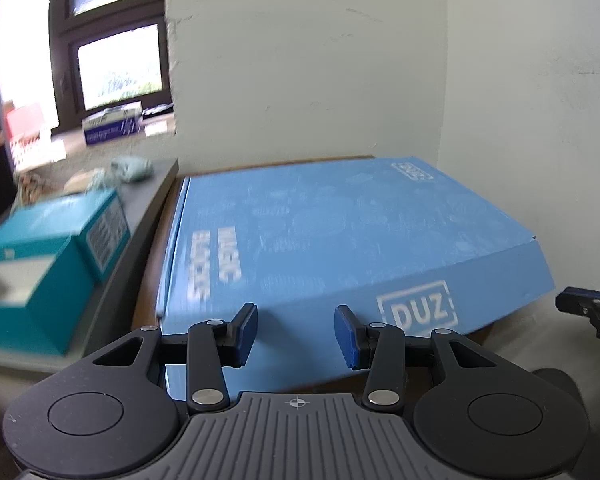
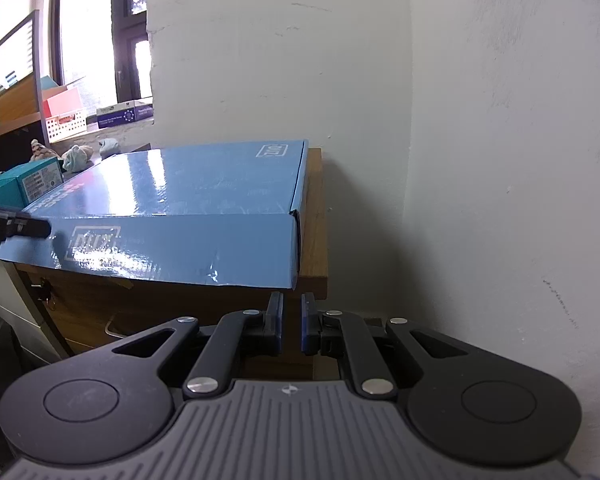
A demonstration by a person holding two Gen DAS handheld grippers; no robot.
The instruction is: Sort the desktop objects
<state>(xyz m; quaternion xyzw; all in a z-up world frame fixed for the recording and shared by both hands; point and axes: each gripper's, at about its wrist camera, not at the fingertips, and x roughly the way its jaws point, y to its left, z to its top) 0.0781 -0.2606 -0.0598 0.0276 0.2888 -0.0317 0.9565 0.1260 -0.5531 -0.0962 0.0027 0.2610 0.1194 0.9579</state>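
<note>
Left gripper (image 1: 296,334) wide apart, empty, at front wall of blue box (image 1: 340,232). Right gripper (image 2: 292,322) narrow gap, empty, below box's front right corner. Box lies flat on wooden worktop (image 2: 314,216), front overhanging. Likely light, stiff cardboard, glossy, perhaps slippery; broad, so take front wall two-handed. Teal carton (image 1: 40,264) left, wall (image 2: 500,120) behind.

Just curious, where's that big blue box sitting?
The big blue box lies flat on the wooden cabinet against the white wall, with a teal box to its left.
</note>
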